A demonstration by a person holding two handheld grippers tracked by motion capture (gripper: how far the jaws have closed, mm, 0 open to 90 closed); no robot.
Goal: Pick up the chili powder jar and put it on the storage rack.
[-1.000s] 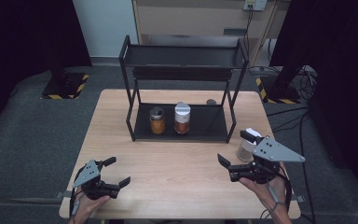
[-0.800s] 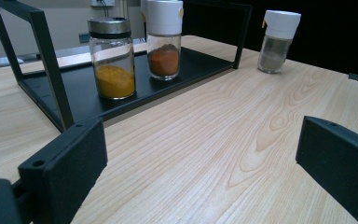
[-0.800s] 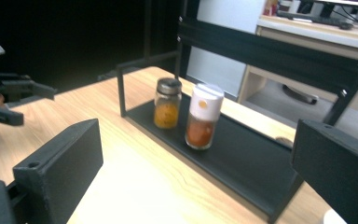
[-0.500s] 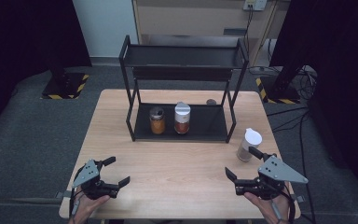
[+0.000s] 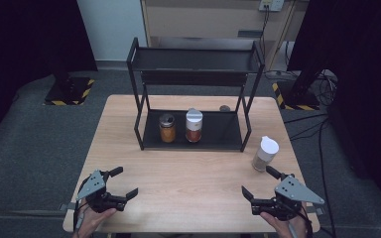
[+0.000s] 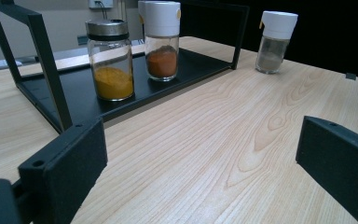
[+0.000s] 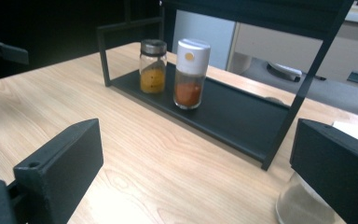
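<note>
The right tool [image 5: 261, 184] rests wide open and empty just in front of the white-capped jar [image 5: 265, 153], which stands on the desk [image 5: 193, 173] right of the rack [image 5: 193, 94]. The left tool [image 5: 121, 182] is open, empty.

This looks like a lab or test room set up for recording, not a home kitchen. A small wooden bench [image 5: 188, 173] stands alone on grey carpet [image 5: 34, 144], with black curtains [image 5: 25, 34] hanging at ten o'clock and two o'clock. Yellow-and-black hazard tape marks a stand base [image 5: 69, 91] at ten o'clock and another [image 5: 297, 96] at two o'clock. Loose cables [image 5: 322, 84] run over the floor at two o'clock, and a wall socket [image 5: 271, 5] with plugged leads sits at one o'clock above a plain cabinet [image 5: 203, 20]. The bench carries only a bare black metal rack [image 5: 193, 74] with spice jars [image 5: 194, 125], laid out like a trial.
</note>
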